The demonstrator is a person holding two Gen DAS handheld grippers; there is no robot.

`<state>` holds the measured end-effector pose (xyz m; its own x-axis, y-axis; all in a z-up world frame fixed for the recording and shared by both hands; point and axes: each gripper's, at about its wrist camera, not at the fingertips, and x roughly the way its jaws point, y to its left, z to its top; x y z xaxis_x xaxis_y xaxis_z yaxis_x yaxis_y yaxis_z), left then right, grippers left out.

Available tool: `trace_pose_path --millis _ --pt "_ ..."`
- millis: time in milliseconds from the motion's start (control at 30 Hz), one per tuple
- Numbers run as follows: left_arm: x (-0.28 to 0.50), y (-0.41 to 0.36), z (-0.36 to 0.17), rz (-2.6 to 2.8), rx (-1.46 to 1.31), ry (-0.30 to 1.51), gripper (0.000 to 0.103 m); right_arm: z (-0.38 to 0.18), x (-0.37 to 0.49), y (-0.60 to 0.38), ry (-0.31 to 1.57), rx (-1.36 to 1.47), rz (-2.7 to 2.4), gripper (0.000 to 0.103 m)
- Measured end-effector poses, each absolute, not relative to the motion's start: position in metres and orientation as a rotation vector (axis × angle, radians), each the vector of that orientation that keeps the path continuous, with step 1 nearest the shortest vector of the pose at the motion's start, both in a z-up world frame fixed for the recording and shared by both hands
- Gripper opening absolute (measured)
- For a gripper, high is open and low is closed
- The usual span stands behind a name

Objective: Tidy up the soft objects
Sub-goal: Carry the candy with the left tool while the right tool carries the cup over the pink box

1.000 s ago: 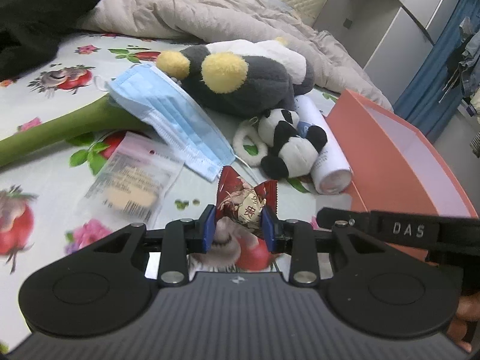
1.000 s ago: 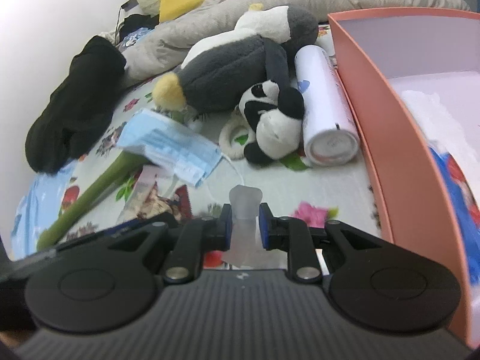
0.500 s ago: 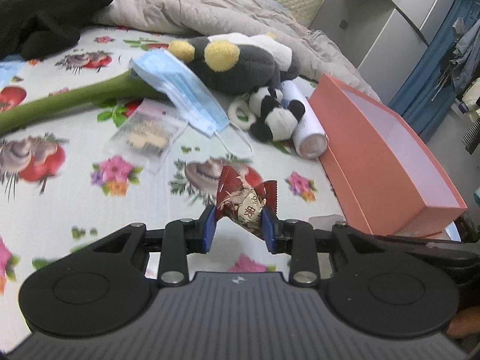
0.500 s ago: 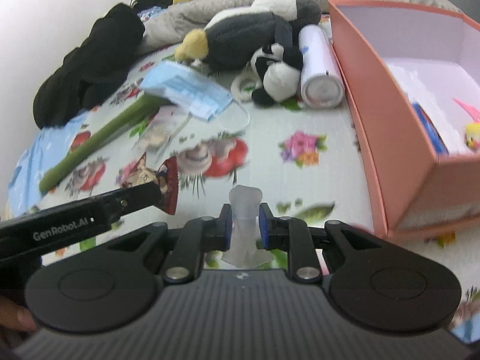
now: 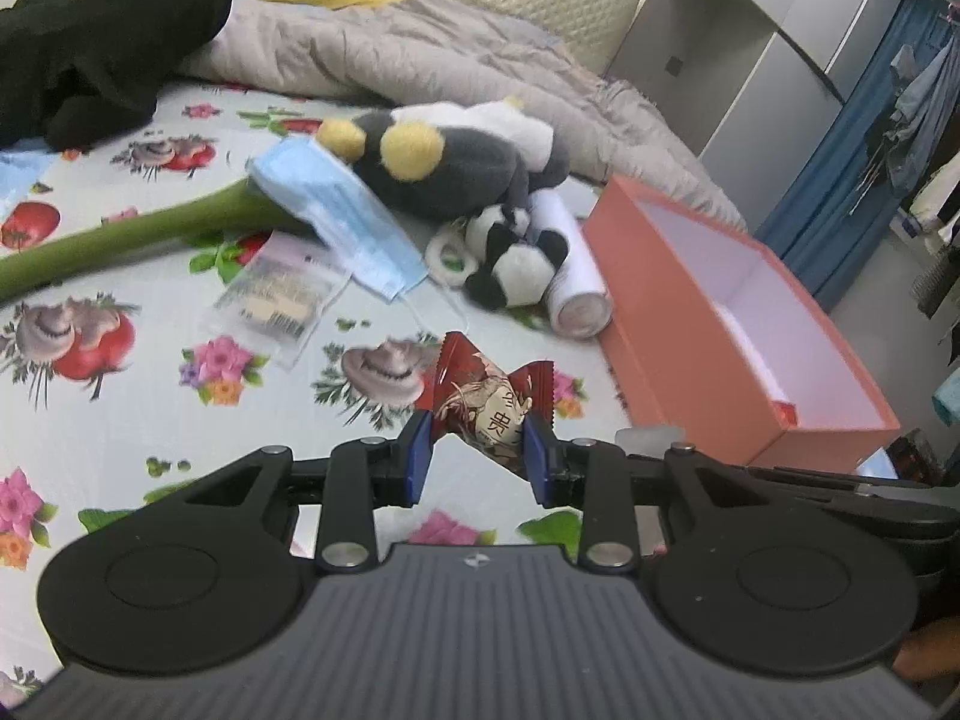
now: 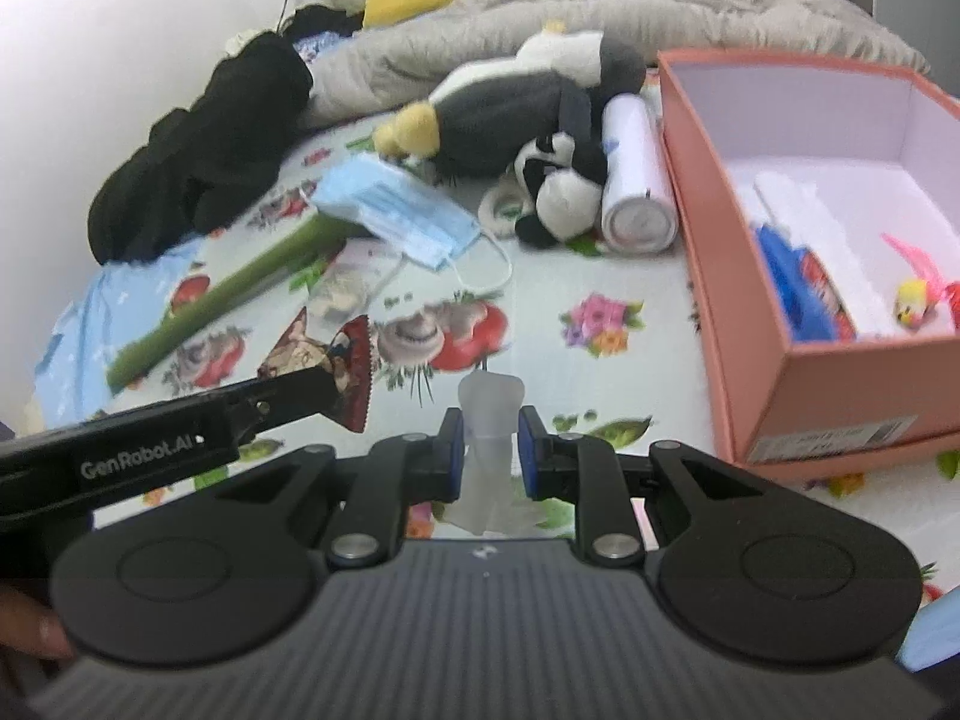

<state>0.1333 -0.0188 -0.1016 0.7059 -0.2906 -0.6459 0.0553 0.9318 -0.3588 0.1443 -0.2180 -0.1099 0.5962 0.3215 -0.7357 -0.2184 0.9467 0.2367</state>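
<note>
— Two things are being held up over the bed [image 5: 150, 432]?
— Yes. A red candy wrapper [image 5: 483, 405] is sitting clamped between the blue pads of the left hand-held gripper [image 5: 478, 456]; a clear plastic piece [image 6: 489, 438] is standing pinched in the right hand-held gripper [image 6: 489, 450].
— And the box?
— An orange box [image 6: 840, 384] is lying just right of both, open-topped, with the panda plush [image 6: 555, 192] farther back.

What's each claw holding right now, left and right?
Left claw: closed on the red snack packet.
Right claw: closed on a small translucent soft piece; what it is cannot be told.
</note>
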Motion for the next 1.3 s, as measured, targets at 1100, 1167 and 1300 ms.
trace_pose_path --millis 1100,1167,1300 --pt "0.204 -0.176 0.045 -0.382 -0.296 0.62 0.038 0.038 0.179 -0.342 0.635 0.17 0.205 0.022" --pt "0.218 -0.19 0.038 -0.393 -0.297 0.642 0.038 0.037 0.185 -0.356 0.633 0.173 0.18 0.022" --pt "0.243 -0.219 0.014 -0.427 -0.284 0.704 0.038 0.025 0.2 -0.385 0.651 0.192 0.127 0.022"
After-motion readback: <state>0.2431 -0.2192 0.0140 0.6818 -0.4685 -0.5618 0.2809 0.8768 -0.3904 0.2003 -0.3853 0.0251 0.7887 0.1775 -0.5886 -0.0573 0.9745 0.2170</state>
